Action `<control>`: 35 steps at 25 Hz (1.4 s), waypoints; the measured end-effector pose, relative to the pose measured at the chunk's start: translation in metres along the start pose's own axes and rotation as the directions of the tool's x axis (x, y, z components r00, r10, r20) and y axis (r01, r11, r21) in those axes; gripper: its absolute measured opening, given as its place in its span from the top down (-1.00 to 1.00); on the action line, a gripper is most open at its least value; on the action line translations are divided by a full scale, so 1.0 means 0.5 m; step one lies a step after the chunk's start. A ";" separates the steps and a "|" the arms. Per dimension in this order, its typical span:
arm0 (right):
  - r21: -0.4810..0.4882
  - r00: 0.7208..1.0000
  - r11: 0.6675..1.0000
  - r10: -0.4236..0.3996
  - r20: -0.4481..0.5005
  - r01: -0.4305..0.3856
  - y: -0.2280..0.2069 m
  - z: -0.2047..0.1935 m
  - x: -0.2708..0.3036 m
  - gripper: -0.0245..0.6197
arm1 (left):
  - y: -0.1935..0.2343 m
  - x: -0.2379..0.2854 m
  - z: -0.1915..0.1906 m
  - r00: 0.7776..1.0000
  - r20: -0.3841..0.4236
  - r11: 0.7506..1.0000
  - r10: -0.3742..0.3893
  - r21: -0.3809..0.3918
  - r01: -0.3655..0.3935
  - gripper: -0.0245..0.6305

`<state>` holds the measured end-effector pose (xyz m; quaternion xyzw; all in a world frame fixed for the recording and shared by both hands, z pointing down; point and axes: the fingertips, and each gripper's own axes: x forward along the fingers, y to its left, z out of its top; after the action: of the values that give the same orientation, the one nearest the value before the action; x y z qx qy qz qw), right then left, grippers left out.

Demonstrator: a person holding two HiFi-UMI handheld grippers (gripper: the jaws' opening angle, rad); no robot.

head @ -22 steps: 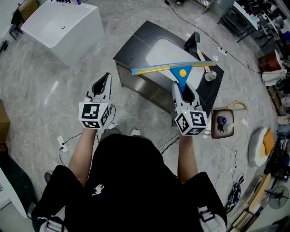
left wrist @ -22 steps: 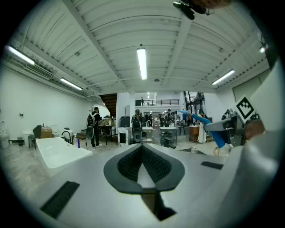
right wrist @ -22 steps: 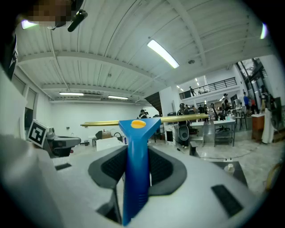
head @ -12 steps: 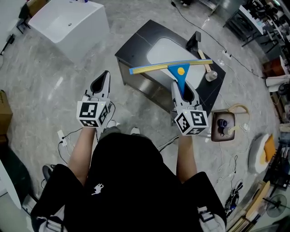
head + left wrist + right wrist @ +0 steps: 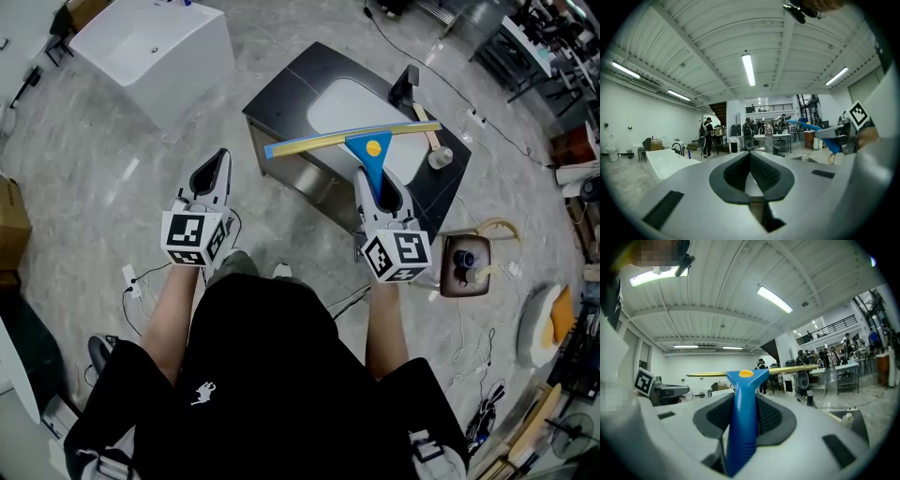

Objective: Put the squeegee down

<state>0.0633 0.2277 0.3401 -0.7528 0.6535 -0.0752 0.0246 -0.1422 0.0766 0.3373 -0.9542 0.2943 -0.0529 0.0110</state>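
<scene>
The squeegee point(image 5: 372, 153) has a blue handle and a long yellow blade point(image 5: 319, 142). My right gripper point(image 5: 379, 190) is shut on the handle and holds it level, blade away from me, above a black counter point(image 5: 281, 98) with a white basin. In the right gripper view the handle point(image 5: 742, 427) stands between the pads and the blade point(image 5: 792, 369) runs crosswise in front. My left gripper point(image 5: 212, 175) hovers over the floor to the left, shut and holding nothing; its pads point(image 5: 736, 171) meet at the tips. The squeegee point(image 5: 827, 137) also shows at the right of the left gripper view.
A white tub point(image 5: 150, 47) stands at the far left. A black tap point(image 5: 404, 84) and a small round object point(image 5: 437, 157) sit on the counter's far side. A brown tray point(image 5: 463, 257) with small items and loose cables lies on the floor at the right.
The floor and counter have drifted slightly in the head view. Both grippers keep their places, and the squeegee stays in the right one.
</scene>
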 end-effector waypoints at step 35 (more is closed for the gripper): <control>-0.009 0.990 0.997 -0.077 -0.121 0.077 -0.118 -0.014 0.292 0.51 | 0.151 0.340 -0.047 0.991 -0.081 0.995 -0.103 -0.008 0.103 0.92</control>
<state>0.1397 0.0926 0.3668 -0.7715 0.6244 -0.1203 -0.0197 -0.0475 -0.0810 0.3728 -0.9652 0.2448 -0.0919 -0.0054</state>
